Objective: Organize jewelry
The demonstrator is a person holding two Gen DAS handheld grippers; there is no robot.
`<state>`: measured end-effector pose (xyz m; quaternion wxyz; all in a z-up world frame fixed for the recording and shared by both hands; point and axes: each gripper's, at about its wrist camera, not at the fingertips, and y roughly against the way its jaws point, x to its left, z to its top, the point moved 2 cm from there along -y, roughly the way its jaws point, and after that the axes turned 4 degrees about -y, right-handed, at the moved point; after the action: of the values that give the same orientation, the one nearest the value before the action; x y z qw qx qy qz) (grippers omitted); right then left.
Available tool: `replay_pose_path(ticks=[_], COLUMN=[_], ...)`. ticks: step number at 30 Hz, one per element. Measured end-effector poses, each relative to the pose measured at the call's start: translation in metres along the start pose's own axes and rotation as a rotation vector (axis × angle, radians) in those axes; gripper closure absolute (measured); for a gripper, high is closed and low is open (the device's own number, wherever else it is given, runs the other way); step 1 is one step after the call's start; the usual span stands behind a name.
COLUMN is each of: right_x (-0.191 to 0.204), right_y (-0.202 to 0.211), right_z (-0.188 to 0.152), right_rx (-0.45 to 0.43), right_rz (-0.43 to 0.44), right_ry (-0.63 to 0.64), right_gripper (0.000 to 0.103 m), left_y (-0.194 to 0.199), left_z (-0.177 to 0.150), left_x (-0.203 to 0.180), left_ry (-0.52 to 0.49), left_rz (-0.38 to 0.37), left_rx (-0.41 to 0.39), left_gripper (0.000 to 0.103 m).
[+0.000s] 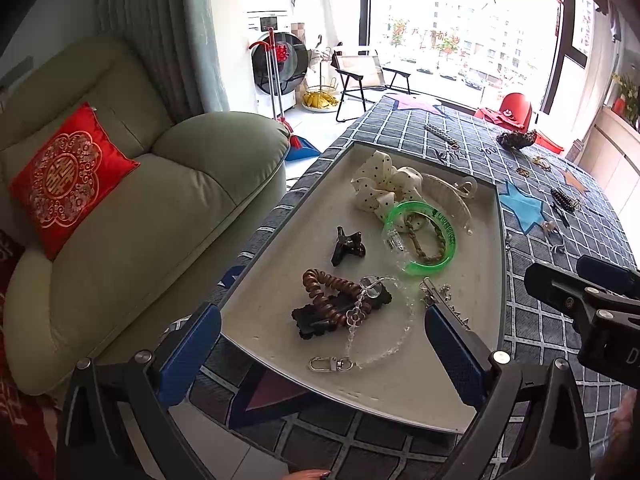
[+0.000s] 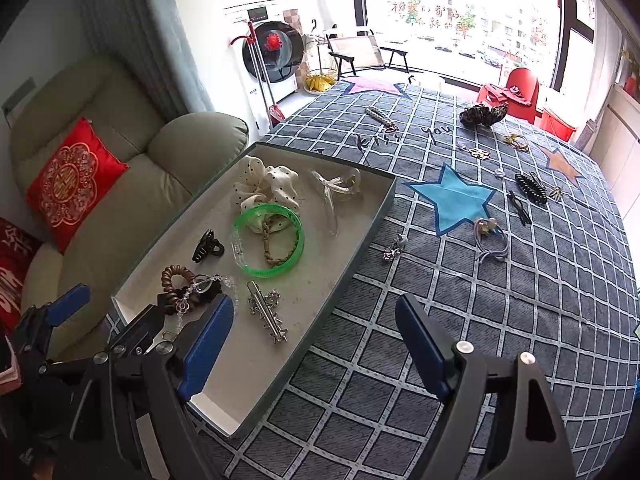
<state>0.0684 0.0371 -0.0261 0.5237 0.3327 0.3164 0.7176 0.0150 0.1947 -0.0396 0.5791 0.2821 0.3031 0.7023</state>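
A shallow grey box (image 1: 502,240) (image 2: 384,204) lies on the bed and holds a dotted cream scrunchie (image 1: 384,184) (image 2: 264,184), a green bangle (image 1: 420,236) (image 2: 268,240), a black claw clip (image 1: 347,246) (image 2: 208,246), a brown coil tie (image 1: 324,292) (image 2: 174,278), a clear bead chain (image 1: 380,340) and a silver hair clip (image 2: 266,316). My left gripper (image 1: 322,332) (image 2: 68,304) hangs open over the box's near end with nothing between its fingers. My right gripper (image 2: 316,320) (image 1: 568,292) is open and empty above the box's right edge.
More pieces lie loose on the checked bedspread (image 2: 500,300): a pearl clip (image 2: 380,116), a leopard scrunchie (image 2: 484,114), a black beaded clip (image 2: 530,188), a lilac hair tie (image 2: 492,240), a small sparkly charm (image 2: 394,248). A green sofa (image 1: 120,208) with a red cushion (image 1: 68,180) stands at the left.
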Motion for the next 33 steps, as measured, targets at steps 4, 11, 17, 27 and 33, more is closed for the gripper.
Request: replay_pose_path(ticks=[4, 11, 17, 27, 33], right_x=[0.0003, 0.0012, 0.0017, 0.0017, 0.0026], right_y=[0.0023, 0.0019, 0.0019, 0.0018, 0.0016], right_z=[0.0007, 0.0003, 0.0003, 0.0001, -0.0007], right_rx=[-0.003, 0.0, -0.002, -0.002, -0.004], right_rz=[-0.007, -0.006, -0.006, -0.008, -0.01], right_ry=[0.009, 0.01, 0.009, 0.01, 0.016], right_gripper=[0.017, 0.017, 0.017, 0.017, 0.017], left_y=[0.0003, 0.0003, 0.0007, 0.0016, 0.0009], left_z=[-0.0005, -0.0004, -0.0007, -0.0012, -0.0009], left_x=[0.0001, 0.0002, 0.0007, 0.0009, 0.0033], left_ry=[0.002, 0.002, 0.001, 0.005, 0.022], left_rz=[0.001, 0.002, 0.003, 0.012, 0.015], left_rx=[0.001, 0.0, -0.001, 0.002, 0.009], left_gripper=[0.001, 0.001, 0.001, 0.001, 0.001])
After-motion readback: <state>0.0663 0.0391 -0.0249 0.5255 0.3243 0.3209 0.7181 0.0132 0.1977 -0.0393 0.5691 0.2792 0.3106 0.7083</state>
